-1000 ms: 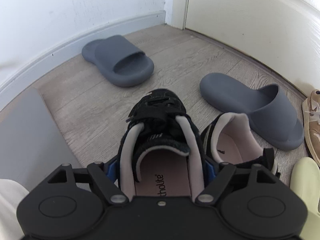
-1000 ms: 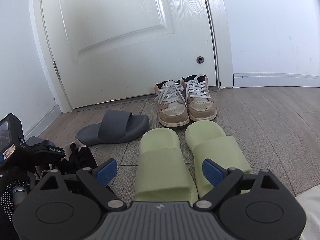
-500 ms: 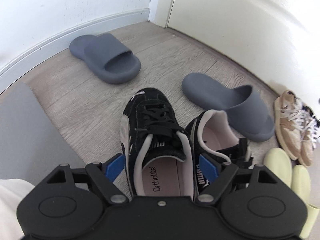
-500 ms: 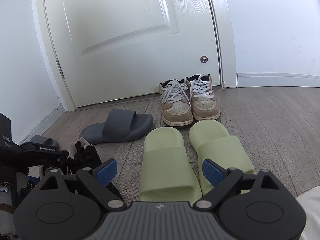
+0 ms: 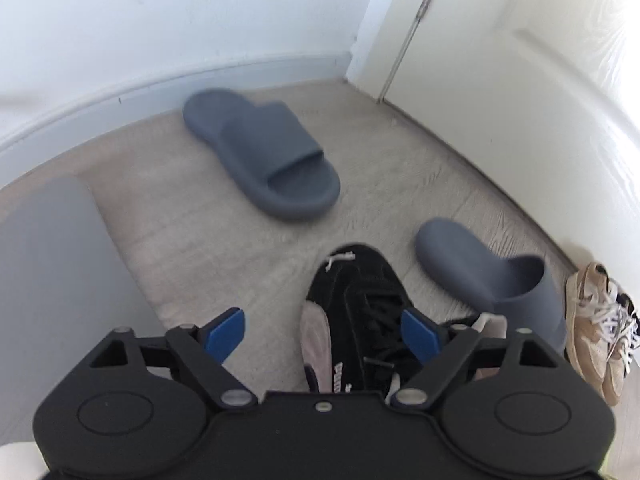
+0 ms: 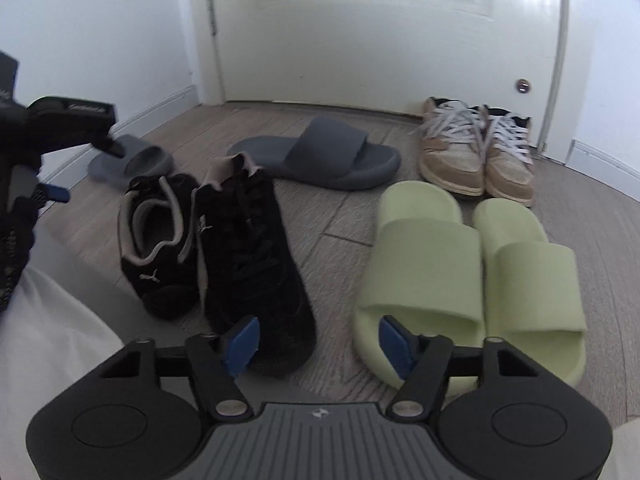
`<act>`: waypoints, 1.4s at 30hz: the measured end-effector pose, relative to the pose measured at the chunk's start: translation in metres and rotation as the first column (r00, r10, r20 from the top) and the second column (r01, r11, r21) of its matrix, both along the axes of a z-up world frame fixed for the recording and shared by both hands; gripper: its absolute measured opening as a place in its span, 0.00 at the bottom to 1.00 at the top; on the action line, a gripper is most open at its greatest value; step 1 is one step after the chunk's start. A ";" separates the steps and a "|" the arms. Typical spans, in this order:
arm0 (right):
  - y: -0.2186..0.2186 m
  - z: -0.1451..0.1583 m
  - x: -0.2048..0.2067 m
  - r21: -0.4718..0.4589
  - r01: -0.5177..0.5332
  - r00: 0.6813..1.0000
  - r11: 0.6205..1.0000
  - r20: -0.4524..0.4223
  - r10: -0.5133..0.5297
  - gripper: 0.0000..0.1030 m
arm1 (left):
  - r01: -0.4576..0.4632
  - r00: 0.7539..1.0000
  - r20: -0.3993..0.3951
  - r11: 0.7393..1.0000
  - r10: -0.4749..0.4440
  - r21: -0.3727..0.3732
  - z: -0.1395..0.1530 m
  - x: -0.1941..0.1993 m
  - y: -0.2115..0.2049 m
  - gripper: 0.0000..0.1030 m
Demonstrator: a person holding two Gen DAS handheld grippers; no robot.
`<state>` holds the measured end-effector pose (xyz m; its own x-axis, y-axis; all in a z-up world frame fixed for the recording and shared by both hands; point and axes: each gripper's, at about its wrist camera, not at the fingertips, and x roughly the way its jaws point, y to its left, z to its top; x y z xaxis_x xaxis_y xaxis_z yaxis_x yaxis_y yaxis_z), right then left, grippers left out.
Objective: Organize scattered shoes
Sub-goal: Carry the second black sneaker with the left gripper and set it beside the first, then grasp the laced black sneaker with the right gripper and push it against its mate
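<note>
Two black sneakers stand side by side on the wood floor, one (image 6: 160, 240) with its heel logo facing the right wrist camera, the other (image 6: 256, 268) with its toe facing it. My left gripper (image 5: 323, 334) hangs over a black sneaker (image 5: 360, 300). Its jaws are opening, and the shoe lies on the floor below, near the right pad, which does not press on it. My right gripper (image 6: 318, 346) hovers low between that sneaker's toe and the green slides (image 6: 428, 264). Its jaws are closing with only floor between them.
One grey slide (image 5: 264, 152) lies near the skirting board, another (image 6: 320, 156) lies before the white door (image 6: 380, 32). A pair of tan sneakers (image 6: 476, 156) stands by the door. A grey flat shape (image 5: 52, 280) fills the left of the left wrist view.
The left gripper has let go of the black sneaker and drawn back and to the left. The right gripper has swung left and down towards the black sneakers, and its jaws have narrowed.
</note>
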<state>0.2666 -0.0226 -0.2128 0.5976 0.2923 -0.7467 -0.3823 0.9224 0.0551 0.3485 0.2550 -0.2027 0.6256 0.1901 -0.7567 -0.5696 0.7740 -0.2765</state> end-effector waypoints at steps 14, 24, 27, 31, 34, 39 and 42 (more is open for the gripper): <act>0.071 -0.019 0.064 -0.204 -0.304 0.952 0.930 -0.078 0.295 0.80 | -0.101 0.995 0.026 0.981 0.098 0.163 0.011 0.027 0.040 0.86; 0.073 -0.037 0.059 -0.175 -0.171 0.984 0.970 -0.076 0.160 0.73 | -0.005 0.999 -0.047 0.966 0.018 0.258 -0.004 0.038 0.023 0.85; 0.077 -0.037 0.071 -0.135 -0.091 0.994 0.987 -0.077 0.081 0.69 | -0.002 0.999 -0.050 0.970 0.015 0.242 -0.007 0.037 0.027 0.85; 0.092 -0.038 0.083 -0.117 -0.034 0.997 0.993 -0.067 0.026 0.64 | -0.040 0.998 -0.039 0.989 0.046 0.139 -0.011 0.033 0.042 0.85; 0.100 -0.037 0.086 -0.104 -0.048 0.997 0.993 -0.060 0.042 0.62 | -0.085 0.996 -0.033 0.992 0.088 0.094 -0.013 0.032 0.051 0.85; 0.101 -0.036 0.089 -0.092 -0.047 0.997 0.995 -0.072 0.040 0.62 | -0.131 0.991 -0.014 0.988 0.133 0.082 -0.010 0.027 0.056 0.85; 0.103 -0.034 0.096 -0.037 -0.038 0.994 0.999 -0.101 0.034 0.61 | -0.149 0.989 -0.016 0.988 0.150 0.047 -0.012 0.026 0.061 0.85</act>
